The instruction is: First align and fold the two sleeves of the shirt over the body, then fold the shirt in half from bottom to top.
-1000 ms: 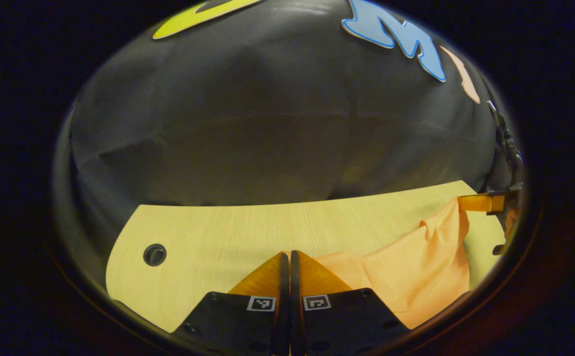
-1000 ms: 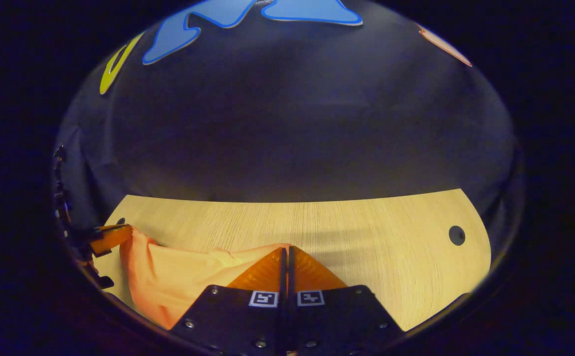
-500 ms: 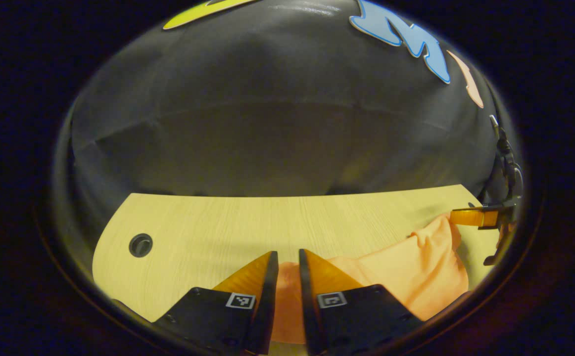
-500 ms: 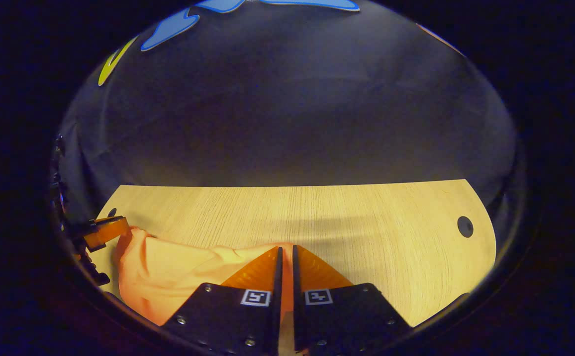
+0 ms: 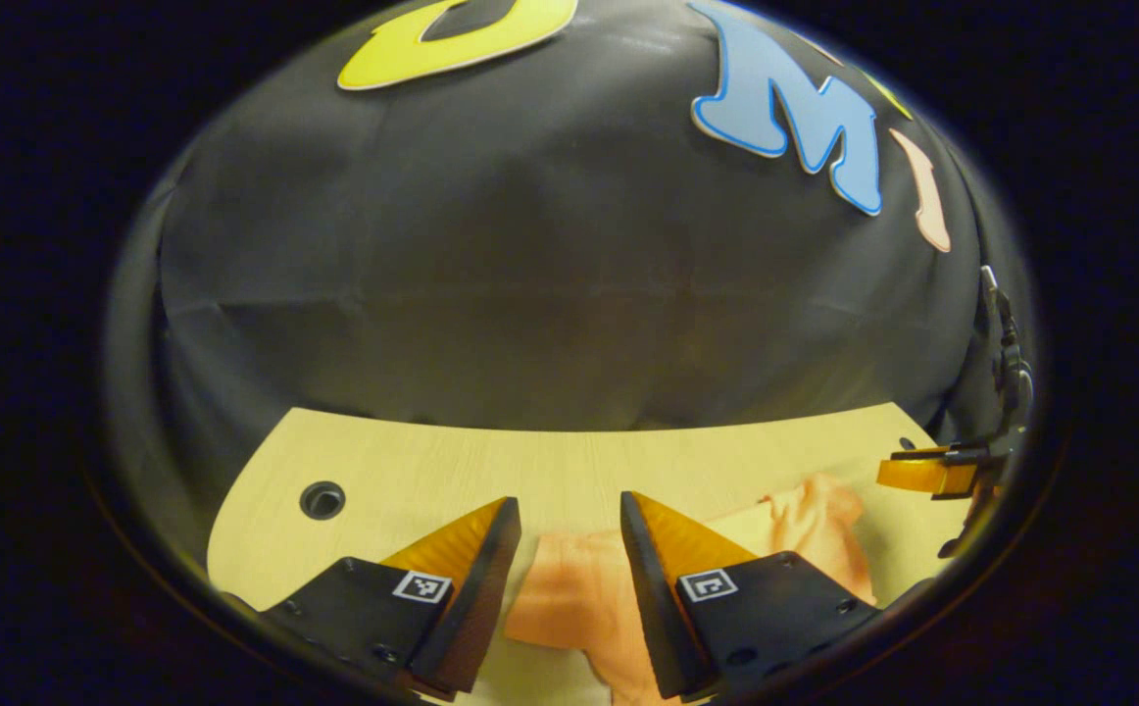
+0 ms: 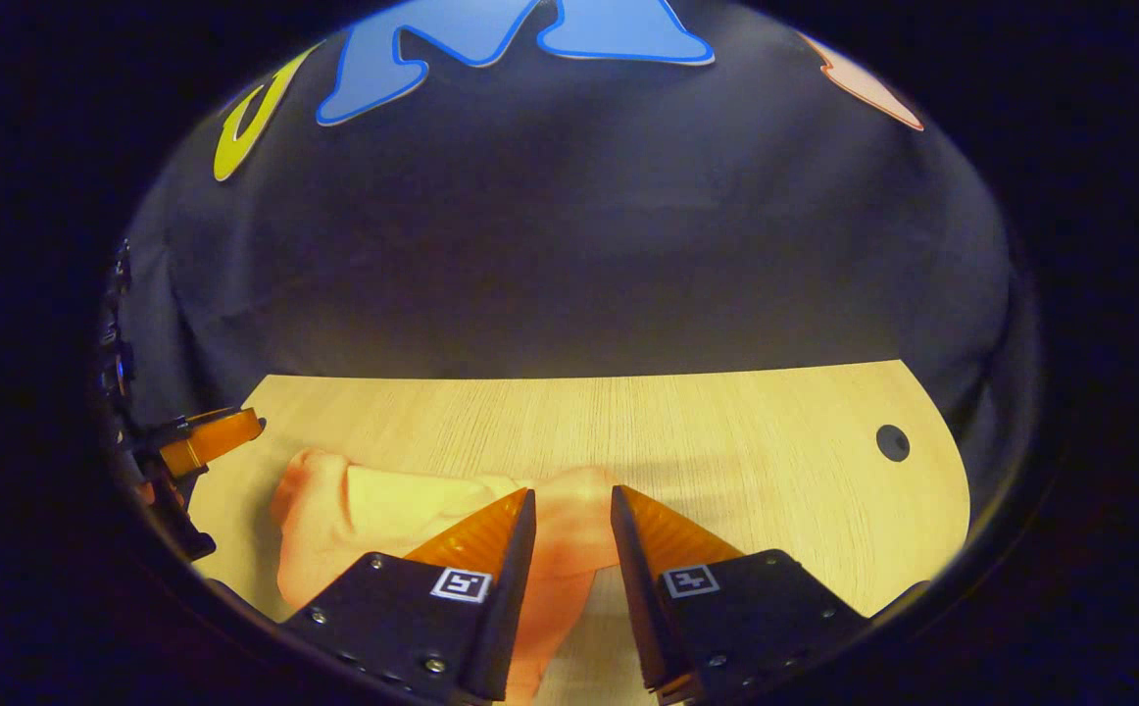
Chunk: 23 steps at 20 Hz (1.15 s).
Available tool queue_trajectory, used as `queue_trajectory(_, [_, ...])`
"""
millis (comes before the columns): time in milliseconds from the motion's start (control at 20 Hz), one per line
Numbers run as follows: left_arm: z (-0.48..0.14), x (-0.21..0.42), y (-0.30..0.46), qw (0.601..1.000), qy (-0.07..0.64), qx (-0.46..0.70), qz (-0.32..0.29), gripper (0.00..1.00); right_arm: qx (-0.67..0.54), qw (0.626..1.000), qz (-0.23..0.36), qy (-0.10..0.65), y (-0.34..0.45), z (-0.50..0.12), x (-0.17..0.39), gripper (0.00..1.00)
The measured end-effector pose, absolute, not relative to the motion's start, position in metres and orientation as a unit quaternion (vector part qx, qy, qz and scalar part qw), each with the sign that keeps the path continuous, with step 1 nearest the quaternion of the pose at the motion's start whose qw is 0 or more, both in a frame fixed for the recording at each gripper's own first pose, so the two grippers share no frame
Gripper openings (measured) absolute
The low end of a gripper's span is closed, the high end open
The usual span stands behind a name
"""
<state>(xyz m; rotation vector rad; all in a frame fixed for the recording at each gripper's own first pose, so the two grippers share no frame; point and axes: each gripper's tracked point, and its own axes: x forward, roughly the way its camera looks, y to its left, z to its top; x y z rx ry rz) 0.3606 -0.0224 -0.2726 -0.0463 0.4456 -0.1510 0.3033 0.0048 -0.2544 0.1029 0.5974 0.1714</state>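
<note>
The orange fabric shirt [image 5: 589,598] lies bunched on the pale wood-grain worktop [image 5: 569,461], at its near side.

Left tongs [image 5: 569,520]: spread, with a wide gap between the fingers. The shirt lies on the worktop below that gap, and neither finger presses on it. The right tongs also show at the right edge of the left gripper view, just past the shirt's raised end.

Right tongs [image 6: 571,510]: spread. A rumpled fold of the shirt [image 6: 403,510] lies between and under the fingers, ungripped. The left tongs [image 6: 212,436] appear at the left edge, just beyond the shirt's far end.

A round dark hole [image 6: 892,442] sits in the worktop, well apart from the shirt.
</note>
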Motion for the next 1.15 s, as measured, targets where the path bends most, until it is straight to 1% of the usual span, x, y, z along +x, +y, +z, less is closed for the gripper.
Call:
queue_trajectory(50, [-0.264, 0.352, -0.025, 0.973, 0.218, -0.023, -0.078, 0.70, 0.050, 0.952, 0.087, 0.289, 0.007, -0.245, 0.295, 0.49])
queue_trajectory(100, [-0.255, 0.342, -0.028, 0.973, 0.216, -0.026, -0.081, 0.67, 0.049, 0.953, 0.089, 0.286, 0.010, -0.235, 0.285, 0.49])
queue_trajectory(150, [-0.246, 0.332, -0.031, 0.973, 0.212, -0.030, -0.085, 0.73, 0.049, 0.954, 0.092, 0.282, 0.011, -0.226, 0.276, 0.49])
queue_trajectory(250, [-0.226, 0.309, -0.035, 0.974, 0.206, -0.034, -0.088, 0.73, 0.048, 0.956, 0.097, 0.274, 0.014, -0.208, 0.255, 0.49])
queue_trajectory(300, [-0.216, 0.297, -0.038, 0.975, 0.201, -0.034, -0.091, 0.67, 0.047, 0.957, 0.099, 0.270, 0.015, -0.198, 0.244, 0.49])
queue_trajectory(600, [-0.150, 0.224, -0.050, 0.979, 0.171, -0.041, -0.105, 0.67, 0.042, 0.963, 0.112, 0.240, 0.024, -0.139, 0.169, 0.49])
queue_trajectory(950, [-0.092, 0.133, -0.073, 0.983, 0.133, -0.023, -0.125, 0.67, 0.079, 0.970, 0.116, 0.199, 0.016, -0.088, 0.091, 0.49])
queue_trajectory(1100, [-0.074, 0.093, -0.083, 0.983, 0.120, -0.024, -0.137, 0.67, 0.091, 0.972, 0.113, 0.187, 0.014, -0.078, 0.062, 0.49])
queue_trajectory(1150, [-0.071, 0.083, -0.088, 0.983, 0.117, -0.027, -0.140, 0.70, 0.095, 0.971, 0.113, 0.186, 0.013, -0.076, 0.052, 0.49])
